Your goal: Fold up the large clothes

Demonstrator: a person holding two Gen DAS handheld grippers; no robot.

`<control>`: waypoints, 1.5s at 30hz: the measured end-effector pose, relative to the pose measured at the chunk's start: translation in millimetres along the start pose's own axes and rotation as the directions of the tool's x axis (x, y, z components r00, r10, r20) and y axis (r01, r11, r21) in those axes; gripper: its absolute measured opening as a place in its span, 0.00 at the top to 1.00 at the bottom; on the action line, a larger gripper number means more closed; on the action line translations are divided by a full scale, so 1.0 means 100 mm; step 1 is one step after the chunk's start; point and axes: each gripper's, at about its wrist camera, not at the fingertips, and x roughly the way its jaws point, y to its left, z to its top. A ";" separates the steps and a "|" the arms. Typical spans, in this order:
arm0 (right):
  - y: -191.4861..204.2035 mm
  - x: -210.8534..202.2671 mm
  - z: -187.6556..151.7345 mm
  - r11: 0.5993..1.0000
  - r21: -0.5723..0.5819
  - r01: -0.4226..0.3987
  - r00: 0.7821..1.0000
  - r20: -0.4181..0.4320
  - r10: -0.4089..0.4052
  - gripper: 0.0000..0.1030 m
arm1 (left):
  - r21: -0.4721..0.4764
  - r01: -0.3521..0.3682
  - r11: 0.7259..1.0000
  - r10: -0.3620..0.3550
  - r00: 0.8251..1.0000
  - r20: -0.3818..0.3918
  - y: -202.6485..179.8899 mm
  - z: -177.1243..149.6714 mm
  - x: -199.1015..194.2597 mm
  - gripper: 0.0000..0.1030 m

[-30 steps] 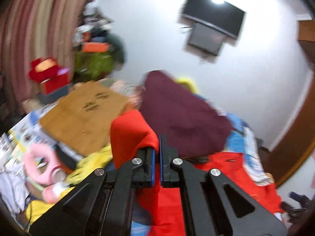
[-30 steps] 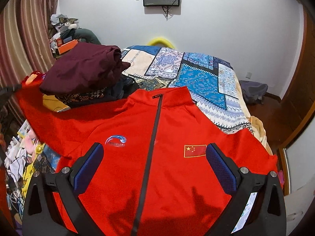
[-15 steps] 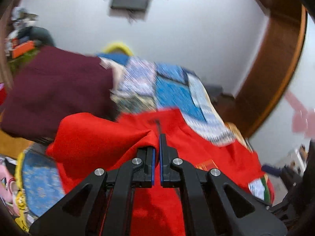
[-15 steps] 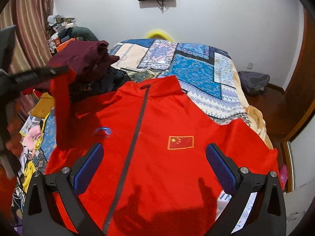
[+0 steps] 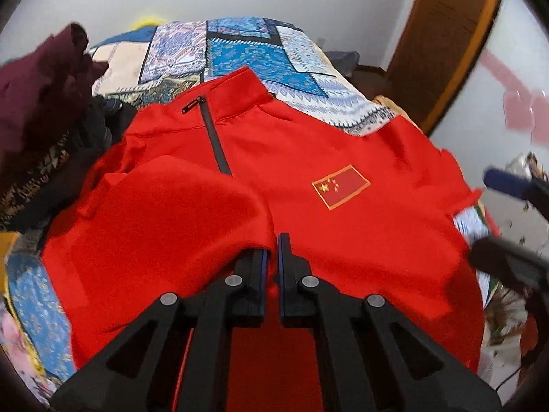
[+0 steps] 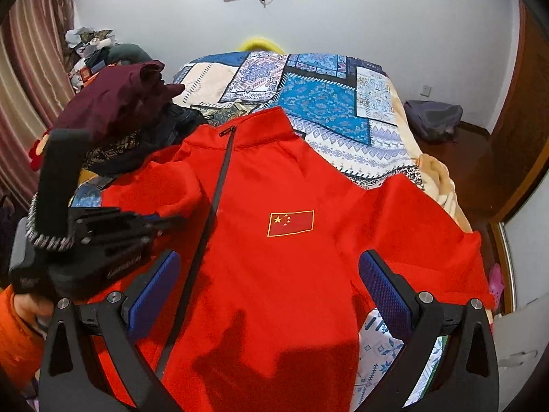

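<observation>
Patterned bedspread [image 6: 319, 103], left tongs [image 5: 271, 257] pinching red jacket [image 6: 274, 257] sleeve, right tongs [image 6: 269, 281] spread.

We see a bed covered by a blue-and-white patchwork-patterned quilt [image 6: 329, 103]. Spread flat on it, collar toward the far wall, lies a red zip-front jacket with a small flag patch [image 6: 291, 257]. Beside the jacket's shoulder sits a heap of dark clothes topped by a maroon garment [image 6: 116, 103].

The jacket [image 6: 291, 257] is bright red with a dark grey zip [image 6: 209, 213] and a red flag patch [image 6: 290, 222] bearing yellow stars. The bedspread [image 6: 319, 96] is blue-and-white patchwork. The piled garment [image 6: 116, 99] is maroon. The gripper pads [image 6: 381, 285] are blue.
</observation>
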 end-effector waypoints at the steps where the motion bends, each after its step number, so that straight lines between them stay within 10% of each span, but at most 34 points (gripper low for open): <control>1: 0.01 0.00 0.00 1.000 -0.001 0.001 1.000 0.000 -0.001 0.00 | 0.017 -0.004 1.000 0.004 1.000 0.006 -0.01 -0.02 -0.07 0.90; 5: 0.11 0.00 0.02 1.000 -0.028 0.006 1.000 0.009 -0.005 0.00 | 0.035 -0.060 0.998 0.057 0.995 0.078 0.05 -0.09 -0.40 0.35; 15: 0.62 0.02 0.19 0.985 -0.172 0.031 0.999 0.046 -0.023 0.00 | -0.087 -0.205 0.975 0.219 0.949 0.227 0.72 -0.37 -1.24 0.21; 22: 1.20 0.27 0.24 0.947 -0.320 -0.020 1.000 -0.001 0.020 0.00 | -0.254 -0.299 0.920 0.350 0.918 0.189 1.45 -0.73 -1.44 0.18; 38: 2.32 1.61 0.04 0.815 -0.545 -0.195 0.941 -0.340 -0.002 0.04 | -0.393 -0.328 0.859 0.346 0.938 -0.026 2.13 -1.53 -0.96 0.18; 42: 2.34 1.86 -0.05 0.820 -0.535 -0.202 0.912 -0.408 -0.042 0.16 | -0.421 -0.293 0.858 0.291 0.954 -0.071 2.18 -1.62 -0.77 0.18; 45: 2.35 1.81 -0.07 0.812 -0.559 -0.167 0.939 -0.340 -0.040 0.39 | -0.401 -0.298 0.867 0.281 0.954 -0.101 2.14 -1.64 -0.63 0.18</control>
